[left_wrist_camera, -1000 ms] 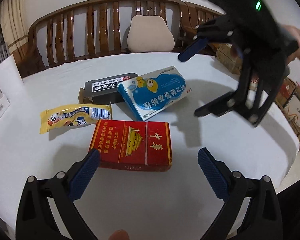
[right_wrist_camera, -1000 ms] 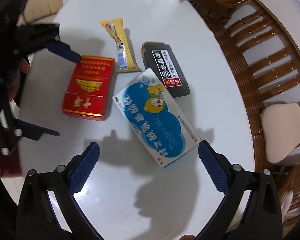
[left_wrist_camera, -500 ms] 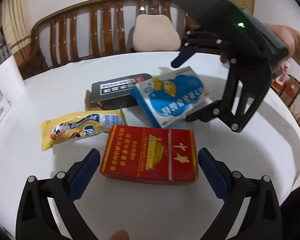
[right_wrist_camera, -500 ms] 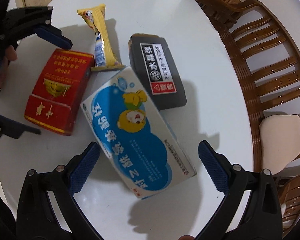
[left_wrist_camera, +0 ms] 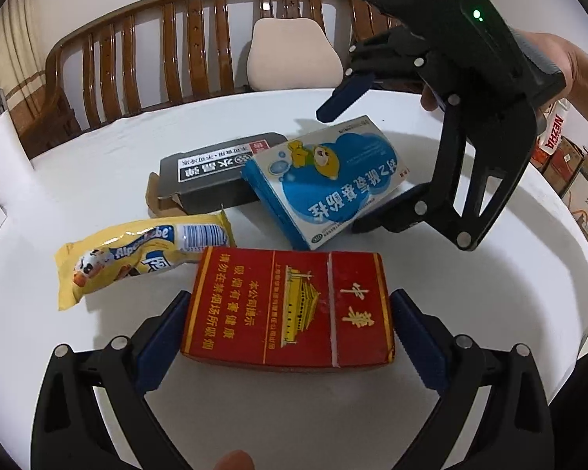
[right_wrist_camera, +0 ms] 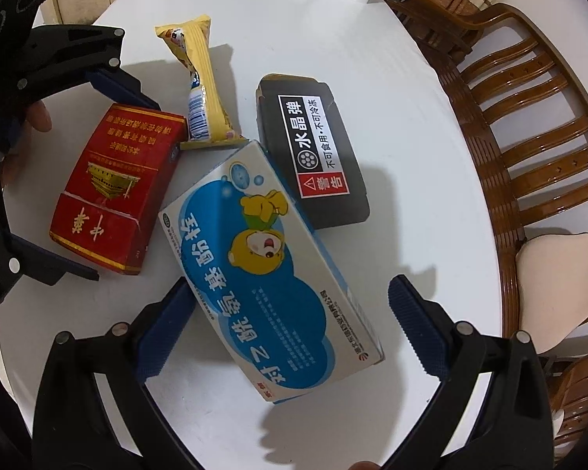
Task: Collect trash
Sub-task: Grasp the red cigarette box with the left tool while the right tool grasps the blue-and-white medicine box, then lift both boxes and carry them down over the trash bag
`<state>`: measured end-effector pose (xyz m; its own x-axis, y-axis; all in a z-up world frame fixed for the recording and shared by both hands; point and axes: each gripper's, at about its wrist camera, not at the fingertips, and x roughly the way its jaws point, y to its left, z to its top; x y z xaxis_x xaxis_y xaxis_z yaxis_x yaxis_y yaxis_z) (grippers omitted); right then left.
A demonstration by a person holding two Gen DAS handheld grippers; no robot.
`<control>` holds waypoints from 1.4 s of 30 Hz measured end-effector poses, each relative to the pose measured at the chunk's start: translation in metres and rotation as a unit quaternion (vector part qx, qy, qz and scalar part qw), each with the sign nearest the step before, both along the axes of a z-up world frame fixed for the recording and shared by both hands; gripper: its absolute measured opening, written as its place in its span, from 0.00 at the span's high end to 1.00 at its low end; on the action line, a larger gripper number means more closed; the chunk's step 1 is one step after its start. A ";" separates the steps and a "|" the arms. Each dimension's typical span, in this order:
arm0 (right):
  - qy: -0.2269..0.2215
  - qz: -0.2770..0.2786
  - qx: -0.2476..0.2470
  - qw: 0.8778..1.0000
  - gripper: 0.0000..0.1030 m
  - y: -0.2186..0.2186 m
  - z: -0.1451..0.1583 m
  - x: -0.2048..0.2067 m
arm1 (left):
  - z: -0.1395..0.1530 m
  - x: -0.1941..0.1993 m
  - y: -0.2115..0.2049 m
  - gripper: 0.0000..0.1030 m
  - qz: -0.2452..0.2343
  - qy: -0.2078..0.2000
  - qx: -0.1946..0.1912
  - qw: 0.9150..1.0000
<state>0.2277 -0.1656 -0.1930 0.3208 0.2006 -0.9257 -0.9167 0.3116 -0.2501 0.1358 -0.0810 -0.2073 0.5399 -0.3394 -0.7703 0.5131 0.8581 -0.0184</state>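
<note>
On the round white table (left_wrist_camera: 470,313), four pieces of trash are seen grouped near the middle. The flat red cardboard cigarette box with gold print (left_wrist_camera: 290,313) lies between the blue-padded fingers of the left gripper (left_wrist_camera: 290,337); both pads are seen against the box's short ends, so the jaws are pinching it while it rests on the table. The right gripper (right_wrist_camera: 290,333) is held spread above the blue-and-white cardboard medicine box with a cartoon bear (right_wrist_camera: 270,274); its left pad is close to the box's long side, its right pad stands clear, and no contact is seen. This box sits tilted, one end propped on the dark grey rectangular box with a white and red warning label (right_wrist_camera: 313,152). The yellow plastic snack wrapper (left_wrist_camera: 137,258) lies just beside the red box's far corner and near the grey box. A brown wooden slatted bench (left_wrist_camera: 145,51) with a beige cushion (left_wrist_camera: 294,55) is noted behind the table.
</note>
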 end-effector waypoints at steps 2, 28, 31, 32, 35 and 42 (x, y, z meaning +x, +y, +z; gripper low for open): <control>0.005 0.003 0.007 1.000 0.14 -0.001 0.001 0.000 | 0.000 0.000 0.001 0.08 0.005 0.001 -0.002 1.000; 0.001 -0.062 0.096 0.993 0.39 -0.034 0.061 -0.052 | 0.048 -0.029 0.012 0.19 0.031 -0.024 -0.018 0.999; -0.006 -0.072 0.110 0.991 0.39 -0.040 0.078 -0.067 | 0.060 -0.040 0.010 0.19 0.033 -0.030 -0.019 0.999; -0.011 -0.076 0.111 0.991 0.39 -0.041 0.083 -0.072 | 0.062 -0.042 0.010 0.19 0.033 -0.031 -0.019 0.999; -0.018 -0.088 0.119 0.989 0.40 -0.045 0.099 -0.086 | 0.072 -0.052 0.007 0.19 0.031 -0.037 -0.021 0.999; -0.036 -0.112 0.136 0.984 0.40 -0.057 0.130 -0.115 | 0.093 -0.076 -0.003 0.19 0.025 -0.053 -0.020 0.998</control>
